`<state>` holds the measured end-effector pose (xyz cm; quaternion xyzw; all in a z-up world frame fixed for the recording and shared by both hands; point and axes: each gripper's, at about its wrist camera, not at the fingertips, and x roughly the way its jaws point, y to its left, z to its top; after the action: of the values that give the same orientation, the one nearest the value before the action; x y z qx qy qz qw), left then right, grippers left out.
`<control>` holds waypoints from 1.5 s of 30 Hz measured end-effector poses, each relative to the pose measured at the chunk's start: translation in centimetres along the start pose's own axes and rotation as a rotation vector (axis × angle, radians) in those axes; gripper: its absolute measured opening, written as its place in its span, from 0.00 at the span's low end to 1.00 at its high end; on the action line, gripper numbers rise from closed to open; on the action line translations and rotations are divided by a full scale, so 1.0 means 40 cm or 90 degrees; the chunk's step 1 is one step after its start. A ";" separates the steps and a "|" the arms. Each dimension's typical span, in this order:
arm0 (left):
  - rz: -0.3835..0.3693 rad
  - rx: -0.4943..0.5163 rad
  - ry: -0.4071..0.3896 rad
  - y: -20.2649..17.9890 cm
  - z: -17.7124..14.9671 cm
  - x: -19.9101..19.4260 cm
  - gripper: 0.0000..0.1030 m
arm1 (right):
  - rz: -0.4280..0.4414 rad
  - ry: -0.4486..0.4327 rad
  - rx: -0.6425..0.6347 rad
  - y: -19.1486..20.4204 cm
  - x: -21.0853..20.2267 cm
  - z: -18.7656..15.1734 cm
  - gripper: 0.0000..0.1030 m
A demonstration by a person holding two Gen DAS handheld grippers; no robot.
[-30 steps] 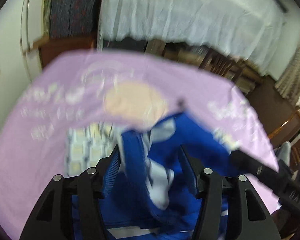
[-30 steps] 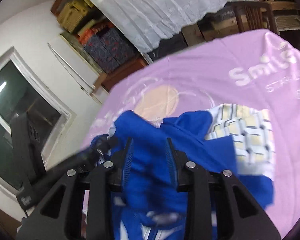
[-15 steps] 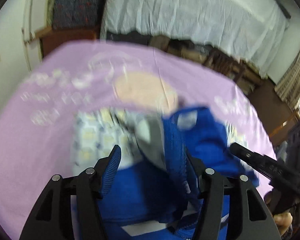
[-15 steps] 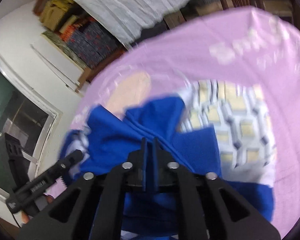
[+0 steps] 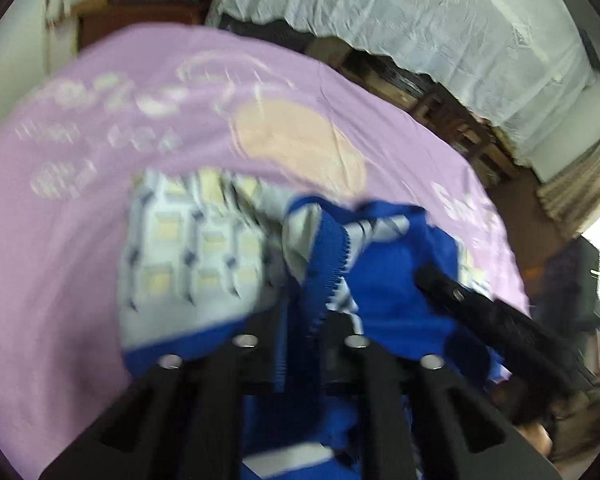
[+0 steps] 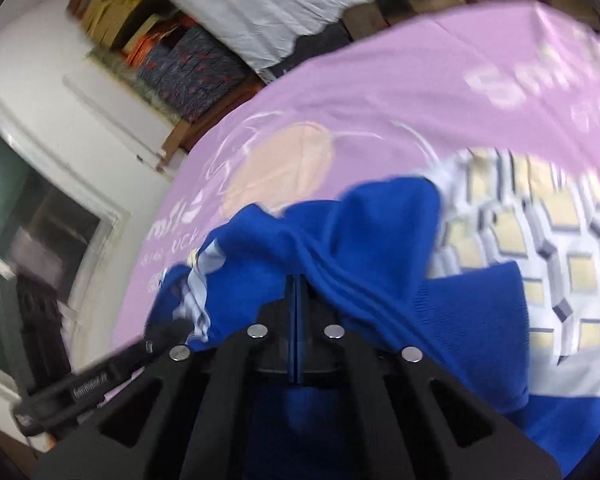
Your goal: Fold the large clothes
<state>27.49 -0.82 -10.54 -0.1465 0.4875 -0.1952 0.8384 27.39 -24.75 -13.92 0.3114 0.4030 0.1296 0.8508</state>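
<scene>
A blue garment [image 5: 384, 280] with a white and yellow geometric panel [image 5: 188, 248] lies bunched on a table under a pink printed cloth [image 5: 80, 240]. My left gripper [image 5: 304, 316] is shut on a blue ribbed edge of the garment. My right gripper [image 6: 295, 292] is shut on another blue fold of the garment [image 6: 340, 240], with the patterned panel [image 6: 540, 248] to its right. The right gripper also shows in the left wrist view [image 5: 480, 316], and the left gripper shows in the right wrist view [image 6: 112, 368].
A white lace cloth [image 5: 400, 20] covers furniture behind the table. Wooden furniture [image 5: 440, 92] stands under it. A window [image 6: 28, 232] and stacked fabrics [image 6: 188, 64] are at the left in the right wrist view.
Both grippers have closed on the blue garment: the right one first, the left one in the last half second. The garment has bunched up between them.
</scene>
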 end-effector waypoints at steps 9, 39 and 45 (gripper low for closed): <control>0.037 0.061 0.003 -0.033 -0.158 -0.076 0.04 | 0.032 0.004 0.035 -0.051 0.013 0.012 0.00; 0.036 0.000 0.020 -0.011 -0.112 -0.054 0.03 | 0.052 0.015 0.037 -0.034 0.048 0.050 0.00; 0.105 0.058 -0.095 -0.085 -0.104 -0.187 0.03 | 0.092 -0.008 0.033 -0.002 -0.019 0.063 0.17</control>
<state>19.85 -0.53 -5.36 -0.0818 0.4248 -0.1358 0.8913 28.84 -26.23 -12.29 0.3623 0.3769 0.1784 0.8335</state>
